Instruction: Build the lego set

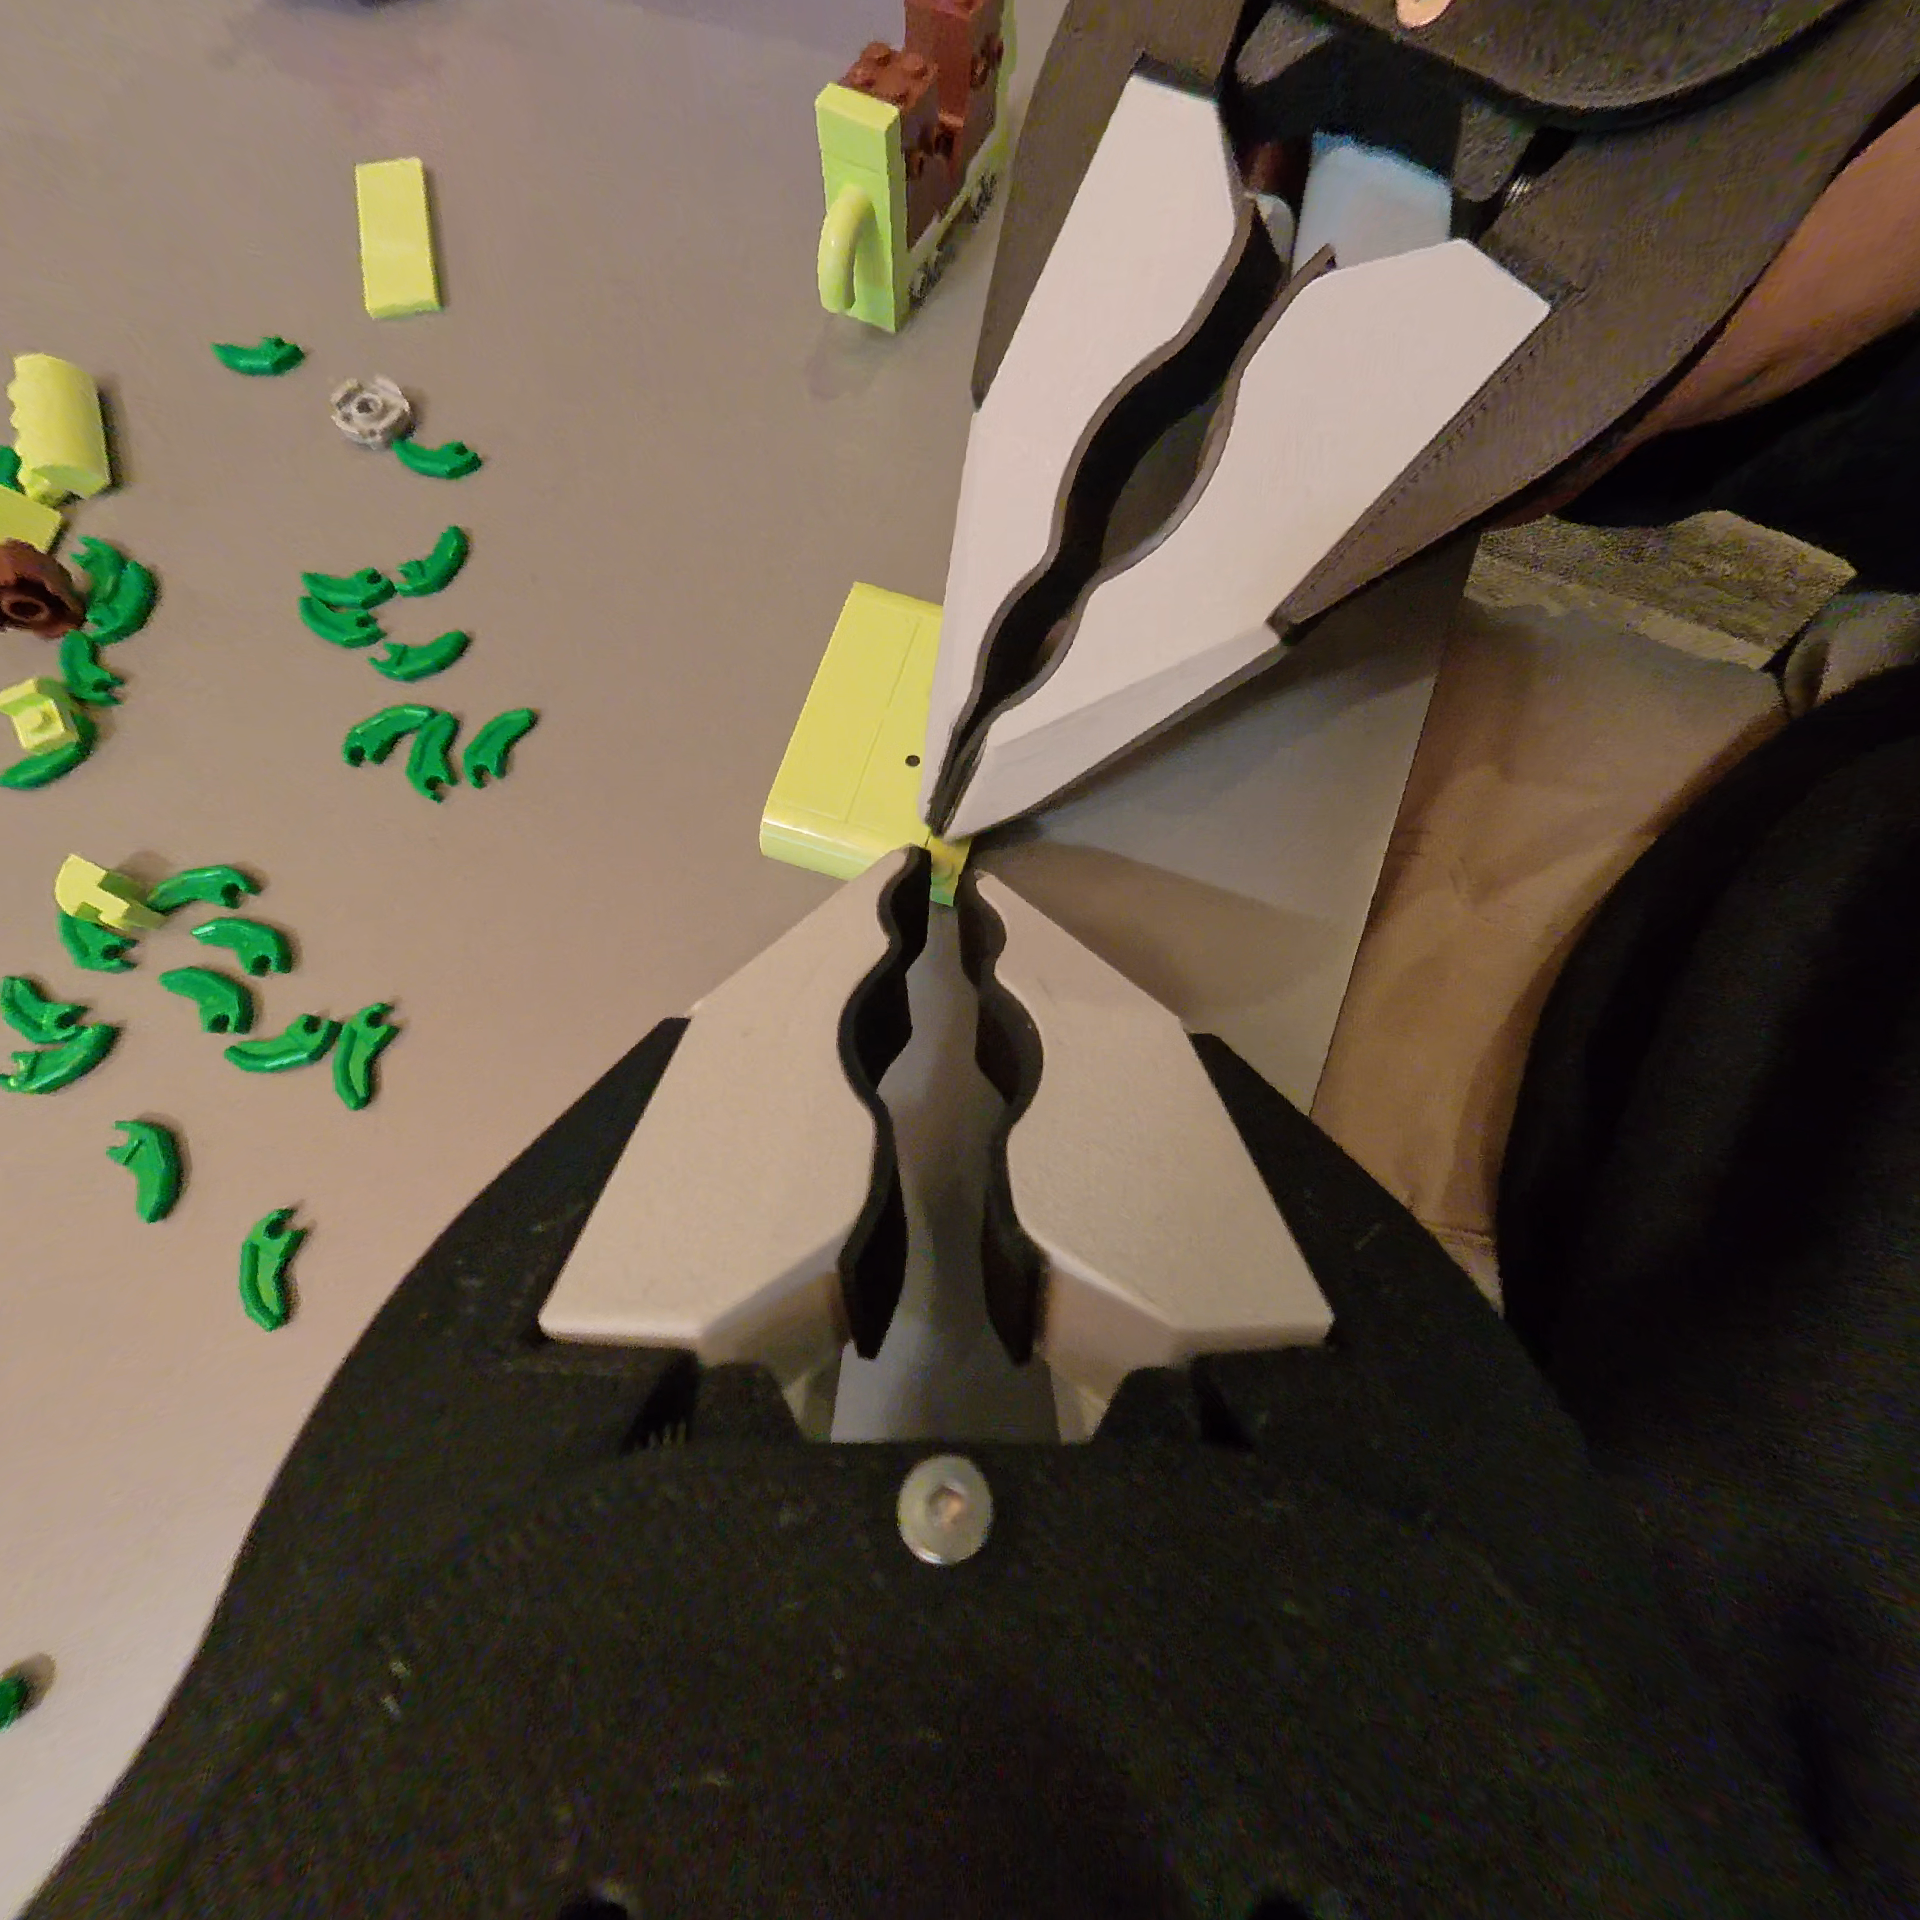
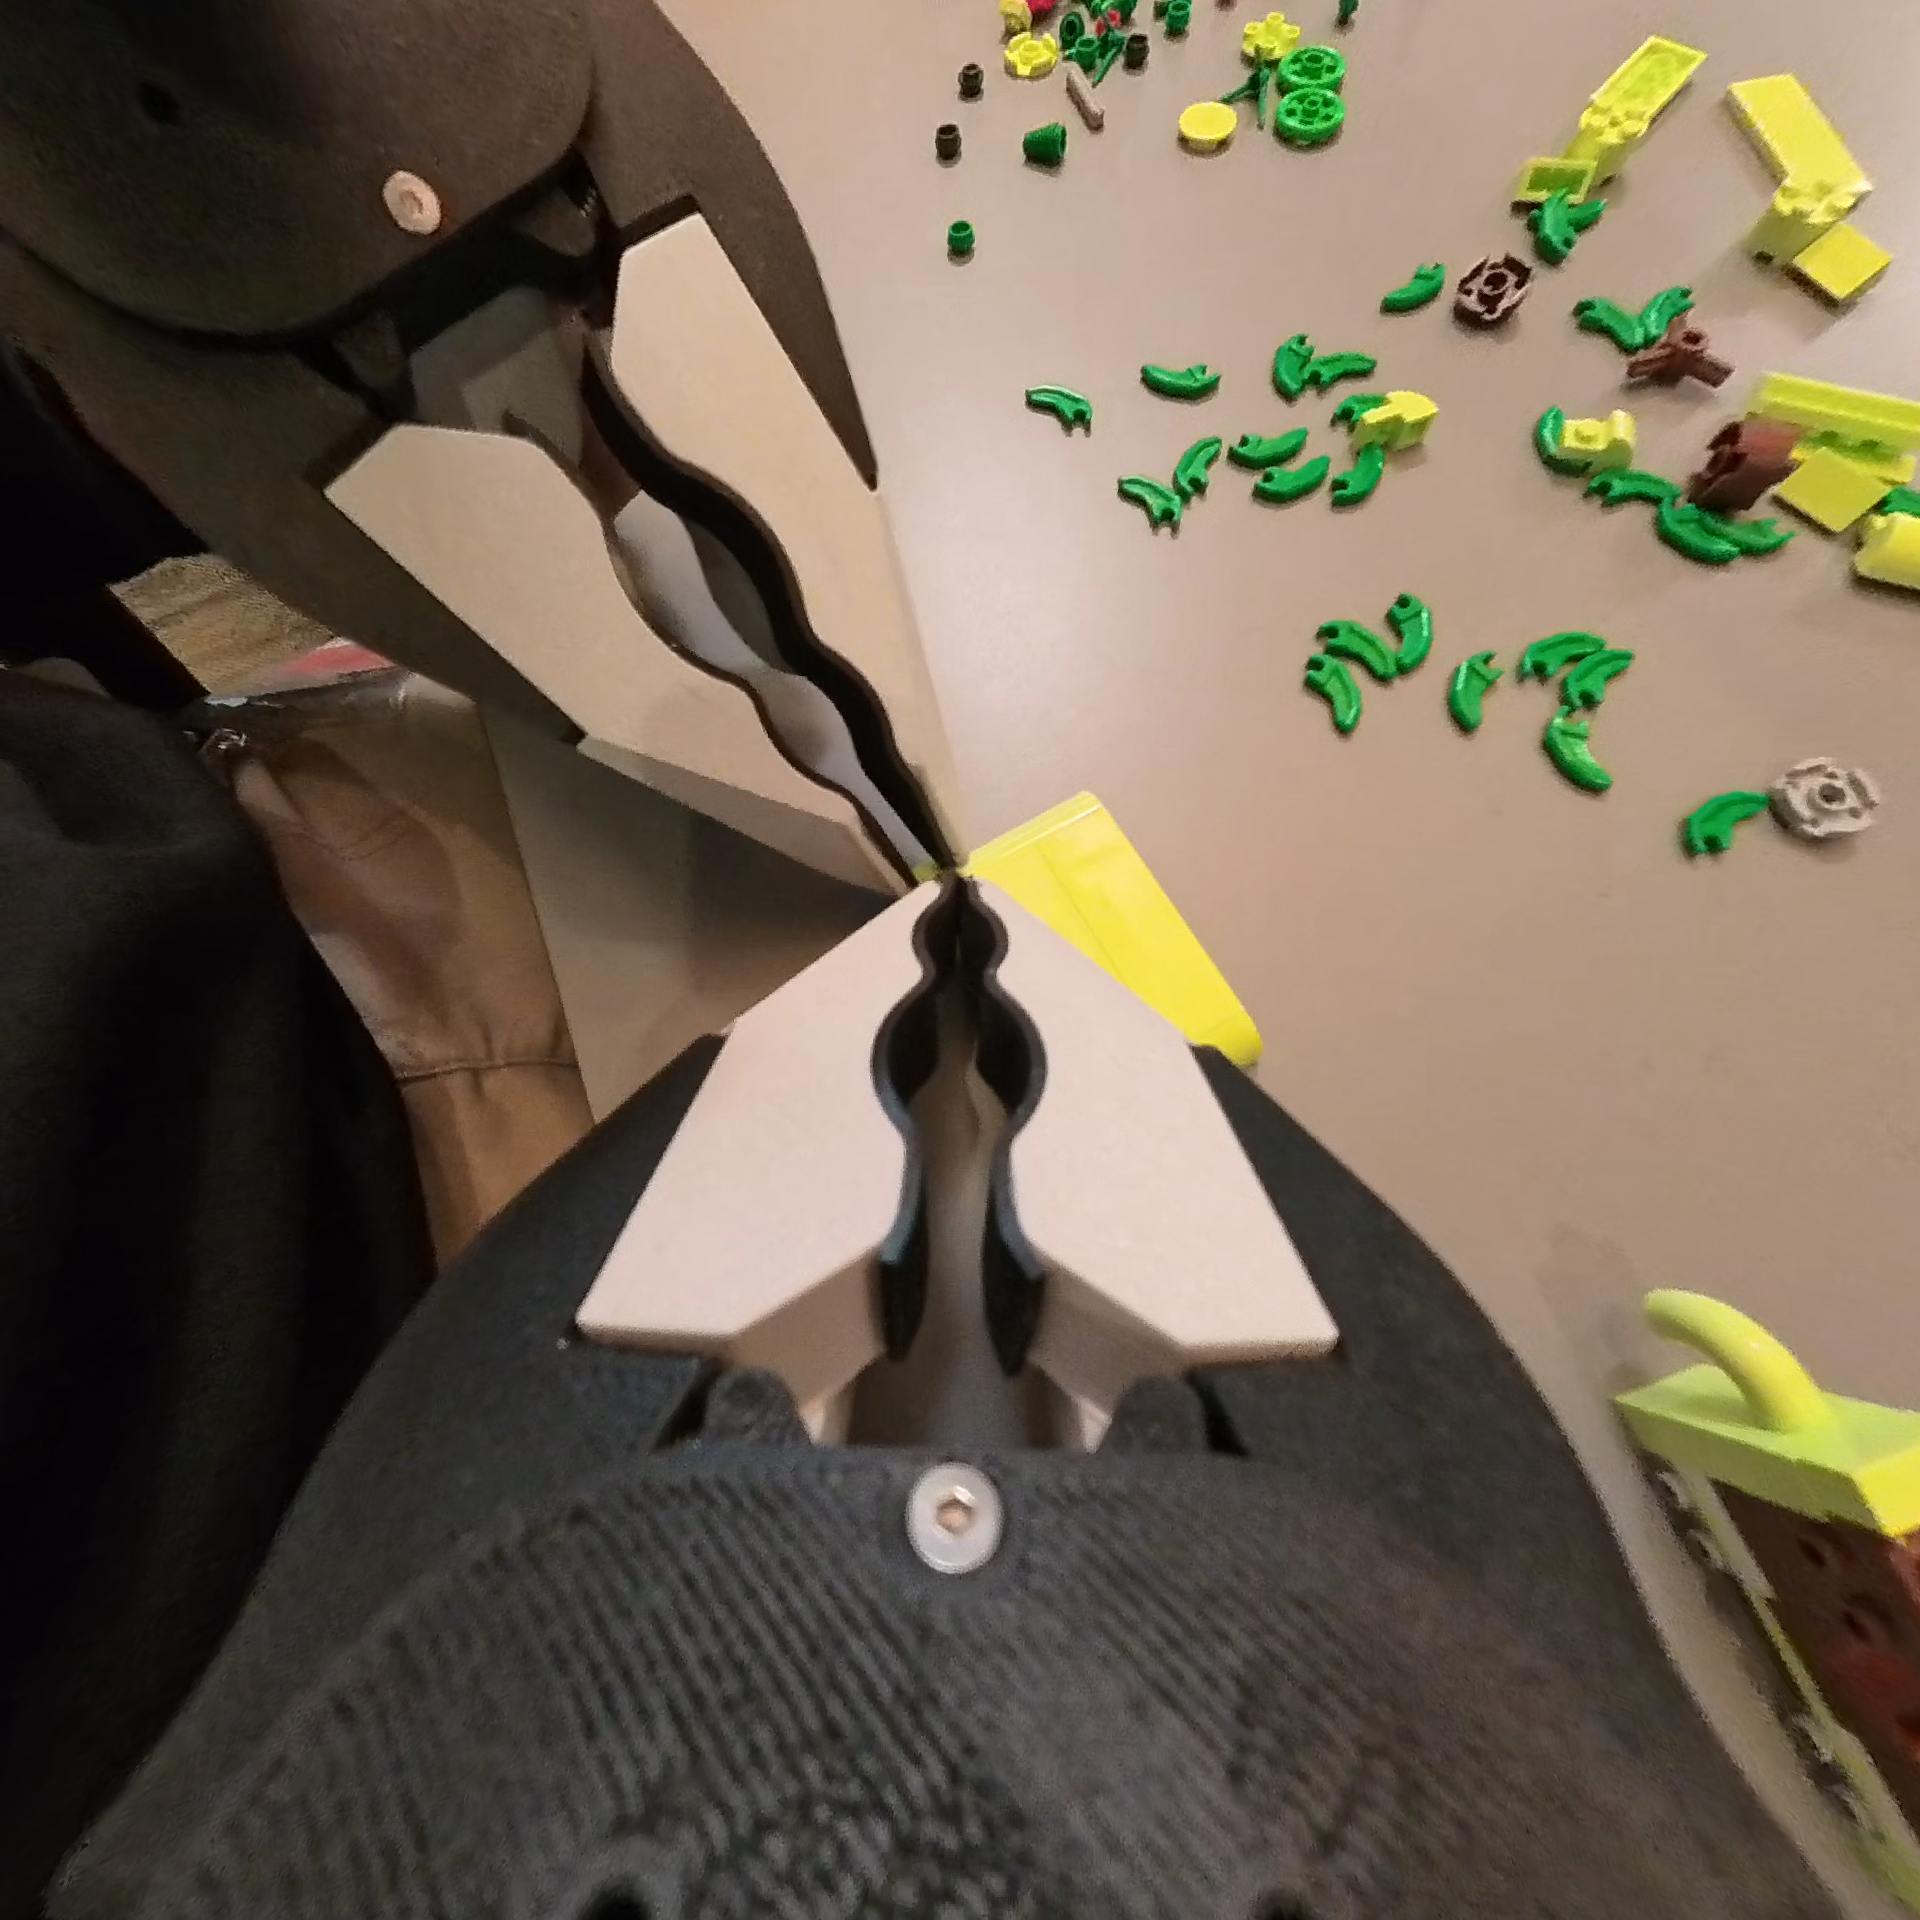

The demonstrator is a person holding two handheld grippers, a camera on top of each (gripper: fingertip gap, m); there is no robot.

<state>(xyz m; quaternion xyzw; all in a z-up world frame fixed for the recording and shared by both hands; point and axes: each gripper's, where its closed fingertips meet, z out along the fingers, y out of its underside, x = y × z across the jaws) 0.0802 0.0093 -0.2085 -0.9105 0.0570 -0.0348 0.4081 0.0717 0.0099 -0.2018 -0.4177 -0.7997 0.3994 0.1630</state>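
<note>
Lime plastic sits right at the meeting point of both tongs. The left tongs (image 1: pixel 940 868) are nearly closed and pinch a tiny lime piece (image 1: pixel 948 871) at their very tips. The right tongs (image 2: pixel 956 896) come in from the opposite side, tip to tip with the left, their jaws drawn close together too. They seem to touch the same small piece or the plate beside it; which one they actually grip cannot be told, since the tips hide the contact.

Just beyond the tips, to the left of the left tongs and to the right of the right tongs, lies a flat lime plate (image 1: pixel 857 743). Its long axis runs away from the left tongs, and one corner sits against the pinched piece. The coming move likely turns on that corner: the small piece looks meant to be pressed onto the plate's near edge, and both tongs are equally near it.

Farther out on the grey table (image 1: pixel 644 582), curved green leaves (image 1: pixel 431 743) lie scattered well apart from the tongs, with a grey round stud (image 1: pixel 371 411) among them. A lime tile (image 1: pixel 398 237) lies beyond. Farthest off stands a brown and lime build (image 1: pixel 914 166) with a lime hook.

There is open table between the plate and the leaves.
</note>
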